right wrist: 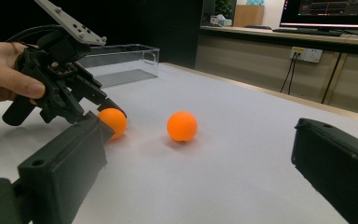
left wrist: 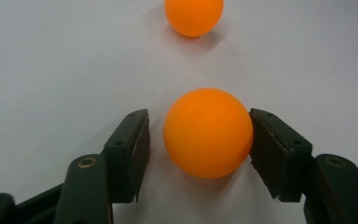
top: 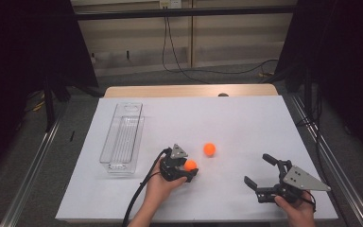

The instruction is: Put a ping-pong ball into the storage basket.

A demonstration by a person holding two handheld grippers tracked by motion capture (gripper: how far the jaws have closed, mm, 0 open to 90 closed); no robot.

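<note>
left gripper (left wrist: pixel 200 140) at lower centre, jaws straddling near ball (left wrist: pixel 208 133), one pad touching, the other just clear, not yet gripped; right gripper (top: pixel 264 171) wide open, empty, lower right, waiting

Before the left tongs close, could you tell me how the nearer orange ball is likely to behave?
The nearer orange ball is round and smooth on a flat white table, so it will probably roll if nudged. One pad of the left tongs touches it; the other stands clear, so it may squirt sideways. It looks light, likely hollow.
</note>
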